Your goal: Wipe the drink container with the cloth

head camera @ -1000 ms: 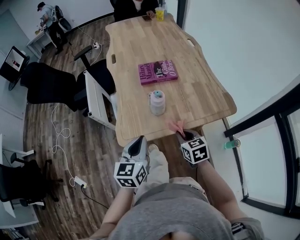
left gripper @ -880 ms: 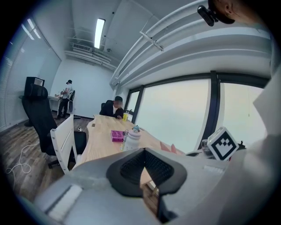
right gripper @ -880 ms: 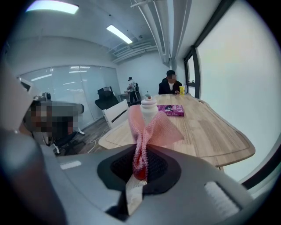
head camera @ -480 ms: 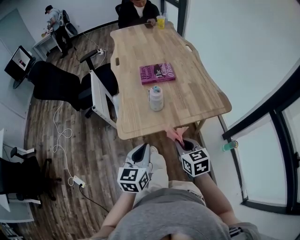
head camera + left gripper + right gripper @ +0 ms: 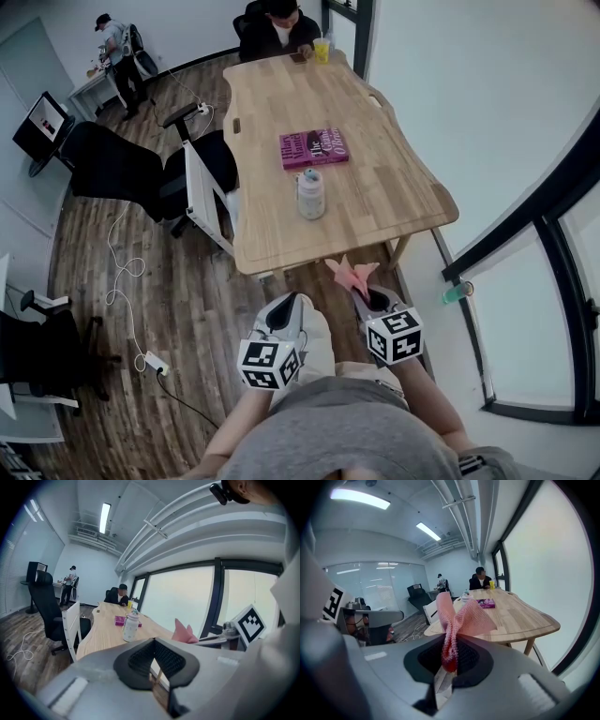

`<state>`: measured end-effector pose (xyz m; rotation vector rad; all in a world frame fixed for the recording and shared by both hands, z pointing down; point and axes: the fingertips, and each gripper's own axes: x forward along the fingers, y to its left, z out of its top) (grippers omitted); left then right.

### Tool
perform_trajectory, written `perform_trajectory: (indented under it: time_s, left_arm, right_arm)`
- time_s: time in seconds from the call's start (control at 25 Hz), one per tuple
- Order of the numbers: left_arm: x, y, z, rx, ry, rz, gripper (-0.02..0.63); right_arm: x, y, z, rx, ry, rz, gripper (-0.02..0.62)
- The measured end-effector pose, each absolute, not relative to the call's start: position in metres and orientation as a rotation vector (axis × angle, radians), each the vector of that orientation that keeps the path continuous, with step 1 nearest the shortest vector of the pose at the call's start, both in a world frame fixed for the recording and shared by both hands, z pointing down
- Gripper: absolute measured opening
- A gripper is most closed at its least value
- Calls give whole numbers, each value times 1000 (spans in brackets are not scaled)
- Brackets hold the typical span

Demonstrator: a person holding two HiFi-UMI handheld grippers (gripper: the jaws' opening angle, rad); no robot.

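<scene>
- The right gripper (image 5: 449, 662) is clenched on the pink cloth (image 5: 459, 617), which fans out above and ahead of its fingertips
- The left gripper (image 5: 153, 663) has its jaws pressed together on nothing
- The drink container (image 5: 311, 195) stands upright on the table (image 5: 281, 103), well ahead of both pairs of fingertips, on their side of the purple book (image 5: 314, 148)
- I'd say open the left fingers to steady the bottle, then lay the loose cloth flat against its side, gently, so it doesn't tip
</scene>
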<state>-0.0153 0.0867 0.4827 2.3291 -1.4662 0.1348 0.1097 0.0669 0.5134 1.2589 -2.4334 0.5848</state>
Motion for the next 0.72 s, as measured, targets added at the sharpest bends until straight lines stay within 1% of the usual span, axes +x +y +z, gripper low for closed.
perform_trajectory:
  time_s: [0.72]
  left_arm:
    - [-19,92,479,2336,-1469,124,3]
  right_arm:
    - [105,75,502,1268,-2463,536,23]
